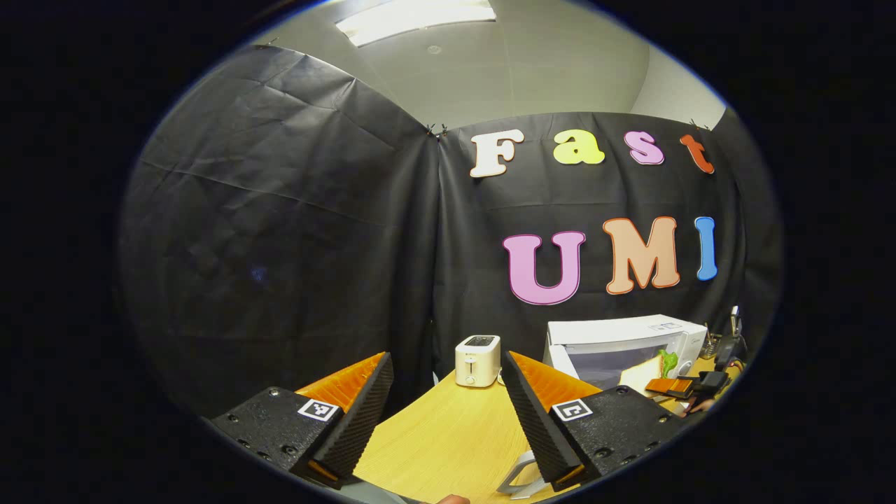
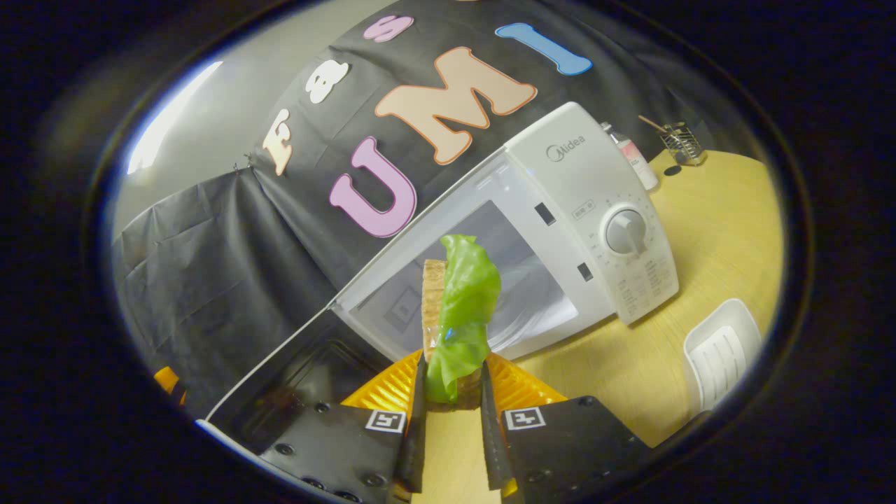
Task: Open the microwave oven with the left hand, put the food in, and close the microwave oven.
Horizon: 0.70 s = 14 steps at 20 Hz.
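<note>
Right gripper (image 2: 451, 413) pinches the food (image 2: 458, 315), a slice of bread with a green lettuce leaf draped over it, both fingers pressed against its sides. It holds the food upright in the air in front of the microwave (image 2: 560, 210), whose door (image 2: 294, 371) hangs swung wide open to the side, dark glass facing up toward the gripper. The cavity shows pale and lit behind the food. On the microwave's front panel sits a round dial (image 2: 625, 232).

Left gripper (image 1: 448, 420) is spread wide, nothing between its fingers, hovering low over the table (image 1: 448, 434). From there the microwave (image 1: 630, 336) stands off to the right with the other gripper (image 1: 682, 386) and the food (image 1: 651, 371) in front of it. A small white toaster (image 1: 478, 360) stands at the back of the table, near the corner where two walls of the booth meet.

That table is light wood, smooth and bare in the middle. A white rack-like tray (image 2: 721, 357) lies on it beside the microwave. Farther back stand a bottle (image 2: 633, 157) and a small wire holder (image 2: 682, 143). Black cloth (image 1: 280, 245) hangs all round, creased and pinned at the top. Above it are a pale ceiling and a bright strip light (image 1: 416, 17).
</note>
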### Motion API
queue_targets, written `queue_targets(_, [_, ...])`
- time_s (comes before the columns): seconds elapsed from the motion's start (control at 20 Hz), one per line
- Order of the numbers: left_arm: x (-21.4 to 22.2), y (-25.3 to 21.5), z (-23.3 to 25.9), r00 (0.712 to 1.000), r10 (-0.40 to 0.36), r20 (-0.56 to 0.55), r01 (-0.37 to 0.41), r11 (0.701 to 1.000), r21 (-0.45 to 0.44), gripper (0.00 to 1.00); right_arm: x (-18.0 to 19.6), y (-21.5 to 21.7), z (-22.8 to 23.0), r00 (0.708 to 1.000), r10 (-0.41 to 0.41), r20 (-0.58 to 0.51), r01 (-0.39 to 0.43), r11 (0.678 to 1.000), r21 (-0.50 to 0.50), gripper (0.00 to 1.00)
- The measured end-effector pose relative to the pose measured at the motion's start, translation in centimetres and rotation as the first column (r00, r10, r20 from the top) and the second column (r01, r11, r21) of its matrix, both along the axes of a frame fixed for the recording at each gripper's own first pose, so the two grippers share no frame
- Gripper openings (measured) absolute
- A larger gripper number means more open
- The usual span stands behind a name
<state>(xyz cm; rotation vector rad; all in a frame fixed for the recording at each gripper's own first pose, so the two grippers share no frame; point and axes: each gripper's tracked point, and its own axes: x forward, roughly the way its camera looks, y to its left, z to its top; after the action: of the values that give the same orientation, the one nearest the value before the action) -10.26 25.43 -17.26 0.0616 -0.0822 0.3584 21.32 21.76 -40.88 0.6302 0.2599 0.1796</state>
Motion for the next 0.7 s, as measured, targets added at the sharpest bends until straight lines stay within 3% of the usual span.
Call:
queue_targets(0.45, [0.4, 1.4, -1.3, 0.999, 0.029, -0.026, -0.029, 0.999, -0.013, 0.92, 6.9, 0.2, -2.1, 0.999, 0.001, -0.053, 0.002, 0.999, 0.055, 0.37])
queue_targets(0.6, [0.8, 1.3, -1.7, 0.999, 0.026, -0.038, -0.026, 0.999, -0.022, 0.95, 7.1, 0.0, -2.4, 0.999, -0.011, -0.038, 0.012, 1.0, 0.021, 0.36])
queue_targets(0.65, [0.8, 1.2, -1.8, 0.999, 0.024, -0.041, -0.025, 0.999, -0.025, 0.95, 7.4, -0.3, -2.3, 0.999, -0.035, -0.027, 0.035, 0.999, -0.002, 0.29])
queue_targets(0.7, [0.8, 1.1, -1.9, 0.999, 0.022, -0.044, -0.023, 0.999, -0.025, 0.95, 7.8, -1.2, -2.4, 0.997, -0.071, -0.022, 0.069, 0.997, -0.046, 0.29])
